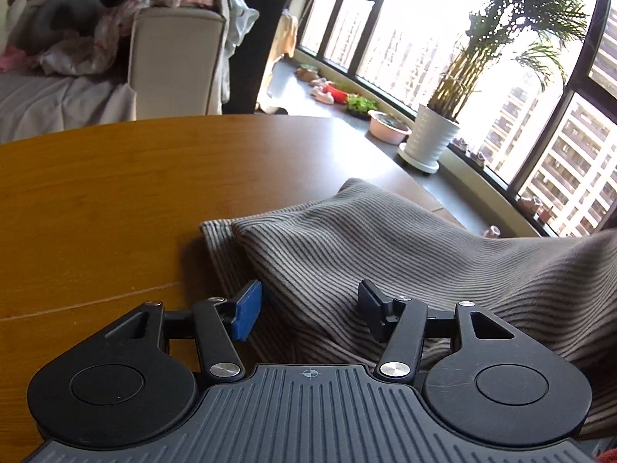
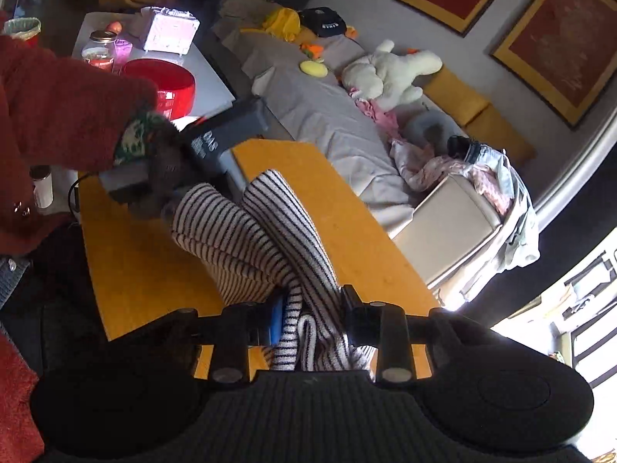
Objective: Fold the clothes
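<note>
A striped grey-and-black knit garment lies on the wooden table, its right side rising off the surface. My left gripper is open, its blue pads standing wide apart on either side of a raised fold near the garment's left edge. In the right wrist view the same striped garment runs across the table as bunched folds. My right gripper is shut on a thick bunch of it. A person's red sleeve holds the left tool at upper left.
A sofa piled with clothes and a plush toy stands beyond the table. A potted palm and pink basin sit on the window ledge. A red bowl and jars are on a white side table.
</note>
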Action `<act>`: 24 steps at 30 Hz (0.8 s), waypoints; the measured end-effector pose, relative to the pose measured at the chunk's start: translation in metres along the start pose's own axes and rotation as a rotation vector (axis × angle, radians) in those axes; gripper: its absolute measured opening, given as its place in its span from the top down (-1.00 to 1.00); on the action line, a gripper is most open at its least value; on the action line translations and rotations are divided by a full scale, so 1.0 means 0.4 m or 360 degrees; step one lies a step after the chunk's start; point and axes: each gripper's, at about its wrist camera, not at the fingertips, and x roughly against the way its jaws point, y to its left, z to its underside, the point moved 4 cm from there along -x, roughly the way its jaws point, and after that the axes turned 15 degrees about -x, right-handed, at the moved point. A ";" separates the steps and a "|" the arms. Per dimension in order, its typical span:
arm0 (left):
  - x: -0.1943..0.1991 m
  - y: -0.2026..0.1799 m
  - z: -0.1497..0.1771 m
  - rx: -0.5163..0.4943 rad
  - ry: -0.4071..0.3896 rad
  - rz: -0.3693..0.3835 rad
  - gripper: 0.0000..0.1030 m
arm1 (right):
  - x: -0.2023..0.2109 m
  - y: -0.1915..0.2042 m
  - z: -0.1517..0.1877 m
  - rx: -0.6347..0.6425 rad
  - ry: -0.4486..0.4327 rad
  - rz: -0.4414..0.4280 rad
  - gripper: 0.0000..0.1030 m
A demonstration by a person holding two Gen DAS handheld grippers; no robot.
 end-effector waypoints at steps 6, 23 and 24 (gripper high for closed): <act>-0.026 0.030 0.019 0.0039 0.0045 0.0053 -0.13 | -0.060 -0.108 -0.150 -0.0037 0.0100 -0.0153 0.39; 0.176 0.011 -0.088 -0.0065 -0.0301 0.0000 -0.28 | -0.237 -0.228 -0.072 -0.0444 0.0024 -0.0251 0.00; 0.167 -0.016 -0.097 -0.0109 -0.0294 0.0030 -0.28 | -0.230 -0.238 -0.076 -0.0483 0.0006 -0.0234 -0.10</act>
